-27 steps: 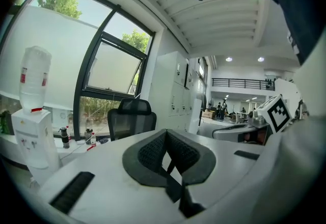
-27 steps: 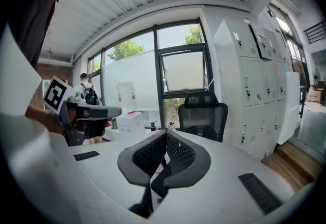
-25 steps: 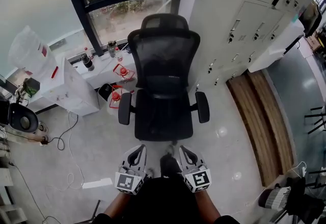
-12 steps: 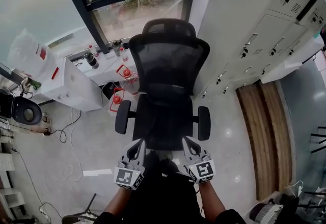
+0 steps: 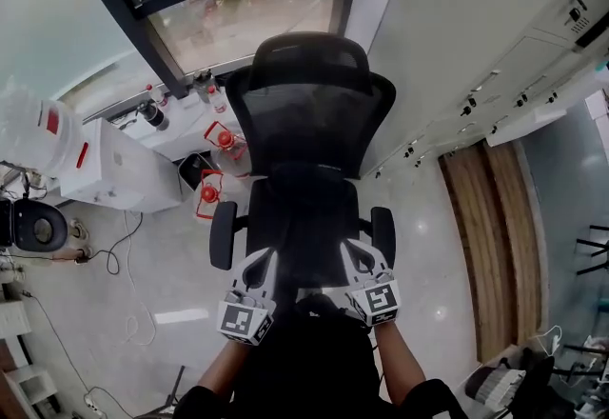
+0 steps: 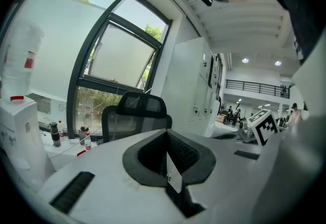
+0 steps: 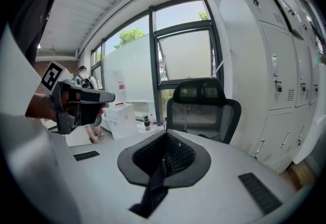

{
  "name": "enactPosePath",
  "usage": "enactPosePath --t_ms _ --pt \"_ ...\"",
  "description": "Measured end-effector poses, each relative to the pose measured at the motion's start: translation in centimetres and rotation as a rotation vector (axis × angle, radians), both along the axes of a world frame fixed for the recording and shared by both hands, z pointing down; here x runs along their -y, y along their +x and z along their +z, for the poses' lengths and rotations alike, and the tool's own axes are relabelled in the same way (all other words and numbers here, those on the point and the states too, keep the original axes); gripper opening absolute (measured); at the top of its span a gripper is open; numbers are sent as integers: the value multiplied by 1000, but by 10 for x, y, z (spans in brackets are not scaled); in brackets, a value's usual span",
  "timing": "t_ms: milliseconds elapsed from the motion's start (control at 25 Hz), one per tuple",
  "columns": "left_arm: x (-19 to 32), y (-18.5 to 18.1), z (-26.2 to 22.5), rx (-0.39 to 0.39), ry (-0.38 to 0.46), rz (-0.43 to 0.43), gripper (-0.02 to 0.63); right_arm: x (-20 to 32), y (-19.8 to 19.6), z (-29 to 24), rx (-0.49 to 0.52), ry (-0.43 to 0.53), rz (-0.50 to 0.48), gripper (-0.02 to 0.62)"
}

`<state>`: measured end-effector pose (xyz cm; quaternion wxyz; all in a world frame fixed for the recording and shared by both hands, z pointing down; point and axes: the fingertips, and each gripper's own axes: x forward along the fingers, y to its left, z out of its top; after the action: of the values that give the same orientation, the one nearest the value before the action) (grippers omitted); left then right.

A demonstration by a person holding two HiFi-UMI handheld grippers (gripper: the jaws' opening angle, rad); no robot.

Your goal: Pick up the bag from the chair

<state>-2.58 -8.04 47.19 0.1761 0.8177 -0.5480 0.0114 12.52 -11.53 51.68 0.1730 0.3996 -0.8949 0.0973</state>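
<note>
The left gripper [image 5: 259, 261] and right gripper [image 5: 359, 256] — both with jaws together, empty — have advanced from short of the chair [image 5: 309, 112] to the front edge of its seat [image 5: 304, 217]. The bag cannot be made out on that dark seat.

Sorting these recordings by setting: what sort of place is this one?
Most likely an office or similar workplace. A black mesh office chair stands in front of a large window, and a row of pale lockers runs beside it.
</note>
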Motion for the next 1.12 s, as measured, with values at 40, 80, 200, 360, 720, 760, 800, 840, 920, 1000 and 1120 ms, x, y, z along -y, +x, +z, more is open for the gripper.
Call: enactPosePath --t_ms 40,80,200,360,720,760,800,840,920,1000,1120 --pt "11 -3 2 3 0 12 -2 10 -3 4 -10 -4 2 -2" --pt "21 -6 4 7 1 20 -2 20 -5 8 -20 -10 5 -2" --pt "51 -19 9 8 -2 31 -2 52 -10 27 -62 -31 15 0" --pt "74 -28 24 -6 -35 45 -2 87 -10 64 -170 -69 7 0" --pt "99 -34 59 -7 -94 85 -2 147 9 186 -286 -282 28 91" --pt "103 -36 61 -3 -104 85 -2 152 13 201 -297 -312 34 100" --pt "108 -37 64 0 -111 87 -2 157 18 215 -304 -343 42 108" --pt "112 -38 67 -1 -117 90 -2 163 24 229 -309 -374 53 114" --pt "117 -36 74 -14 -128 104 -2 173 35 253 -315 -435 77 134" --pt "121 -34 82 -28 -143 111 -2 183 46 273 -324 -488 93 165" --pt "130 -36 93 -42 -165 108 -2 200 56 302 -345 -544 97 195"
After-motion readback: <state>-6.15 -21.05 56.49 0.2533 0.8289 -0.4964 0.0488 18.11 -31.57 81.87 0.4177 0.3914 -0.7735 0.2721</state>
